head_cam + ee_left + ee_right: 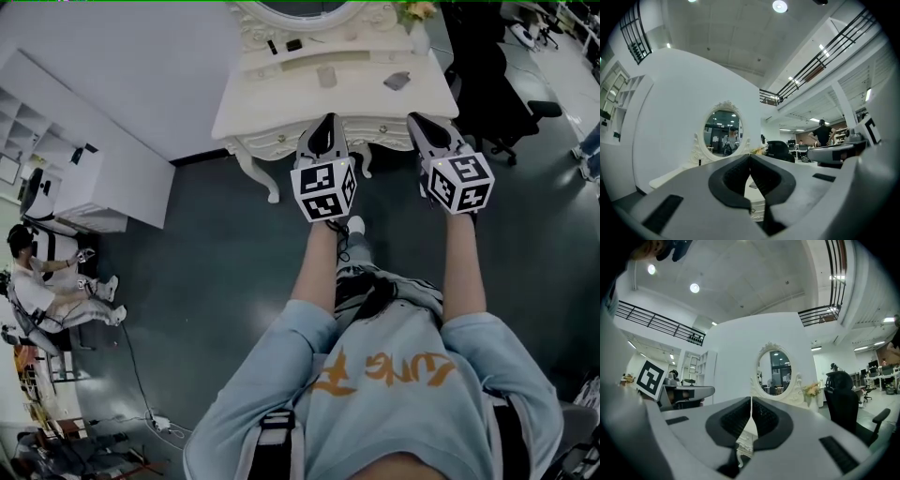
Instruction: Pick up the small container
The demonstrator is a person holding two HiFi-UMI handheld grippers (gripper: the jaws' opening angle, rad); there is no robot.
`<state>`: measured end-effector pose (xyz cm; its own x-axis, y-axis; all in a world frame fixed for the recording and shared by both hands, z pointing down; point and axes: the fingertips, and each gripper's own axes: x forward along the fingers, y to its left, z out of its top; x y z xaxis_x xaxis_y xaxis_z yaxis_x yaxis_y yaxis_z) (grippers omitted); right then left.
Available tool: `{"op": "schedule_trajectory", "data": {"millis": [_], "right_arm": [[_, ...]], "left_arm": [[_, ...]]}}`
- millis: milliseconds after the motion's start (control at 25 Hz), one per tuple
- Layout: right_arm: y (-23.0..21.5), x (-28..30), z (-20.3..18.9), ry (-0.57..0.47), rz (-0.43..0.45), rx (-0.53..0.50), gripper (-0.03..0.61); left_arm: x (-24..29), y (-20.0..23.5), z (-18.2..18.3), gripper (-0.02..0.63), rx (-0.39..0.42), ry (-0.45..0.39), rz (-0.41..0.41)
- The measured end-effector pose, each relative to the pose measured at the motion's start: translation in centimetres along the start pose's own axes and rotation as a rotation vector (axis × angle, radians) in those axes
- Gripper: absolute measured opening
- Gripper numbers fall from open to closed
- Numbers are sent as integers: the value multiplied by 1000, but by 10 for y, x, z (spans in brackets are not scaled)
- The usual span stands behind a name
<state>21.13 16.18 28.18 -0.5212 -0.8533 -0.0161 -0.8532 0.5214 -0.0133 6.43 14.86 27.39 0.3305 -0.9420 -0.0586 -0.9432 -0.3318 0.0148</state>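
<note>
The small container (326, 75) stands near the middle of the white dressing table (258, 98), before the mirror (305, 9); its contents are too small to tell. One grey thing (397, 81) lies to its right, two small dark things (293, 44) nearer the mirror, flowers (417, 11) at the far right corner, and one black office chair (497, 94) stands beside the table. The left gripper (324, 122) and right gripper (419, 120) hang side by side over the table's front edge, apart from the container, each with its jaws closed on nothing.
</note>
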Motion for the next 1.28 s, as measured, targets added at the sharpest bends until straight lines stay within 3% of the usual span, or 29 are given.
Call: {"op": "schedule_trajectory", "data": {"millis": [200,520,920,1280], "right_arm": [[-25,23,-1,-12,-27,1,29],[-56,98,-13,30,-29,8,29],[-79,225,-49,122,11,65,29],[-88,347,-100,213,68,108,29]], "left_arm": [[35,7,2,23,29,-16,-28],[114,51,-15,23,-17,20,-30],[216,125,-63,23,-90,127,-9],[298,202,-134,23,-165,258,35]]}}
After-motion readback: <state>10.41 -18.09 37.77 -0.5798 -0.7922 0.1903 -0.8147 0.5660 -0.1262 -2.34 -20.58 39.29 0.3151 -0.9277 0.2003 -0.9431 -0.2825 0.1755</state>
